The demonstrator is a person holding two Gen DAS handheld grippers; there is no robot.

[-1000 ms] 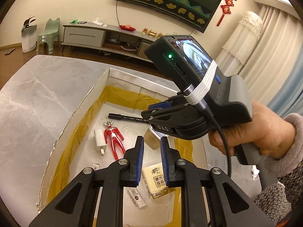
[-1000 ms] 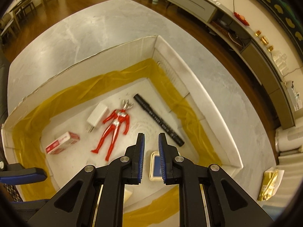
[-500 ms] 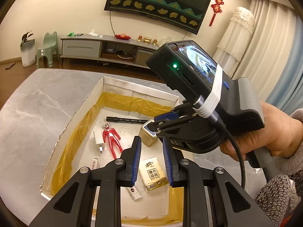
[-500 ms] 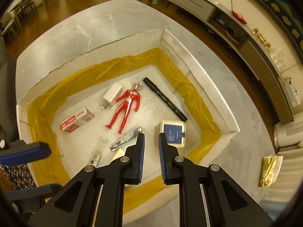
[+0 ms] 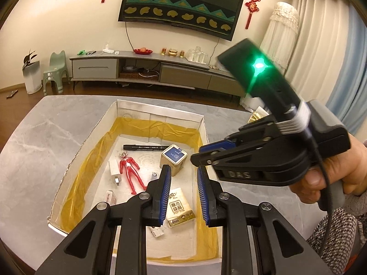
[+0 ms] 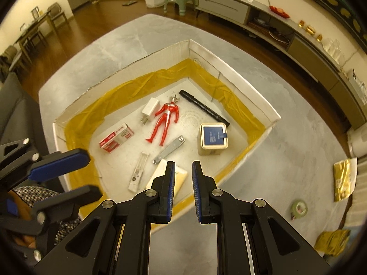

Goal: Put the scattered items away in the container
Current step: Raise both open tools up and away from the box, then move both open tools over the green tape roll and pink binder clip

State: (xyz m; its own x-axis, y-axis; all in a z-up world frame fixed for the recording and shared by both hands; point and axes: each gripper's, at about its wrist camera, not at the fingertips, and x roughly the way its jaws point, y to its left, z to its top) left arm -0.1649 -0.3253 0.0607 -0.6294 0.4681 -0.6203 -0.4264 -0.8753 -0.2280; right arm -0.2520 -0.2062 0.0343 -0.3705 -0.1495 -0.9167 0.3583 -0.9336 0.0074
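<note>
Right gripper (image 6: 183,190) (parted, empty) hangs above the box (image 6: 247,84) rim.

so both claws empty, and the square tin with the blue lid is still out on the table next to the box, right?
Not quite. Both claws, left and right, are empty, but the square tin sits inside the box, beside the black marker. The right wrist view shows it clearly. What remains on the table are gold packets and a tape roll.
</note>
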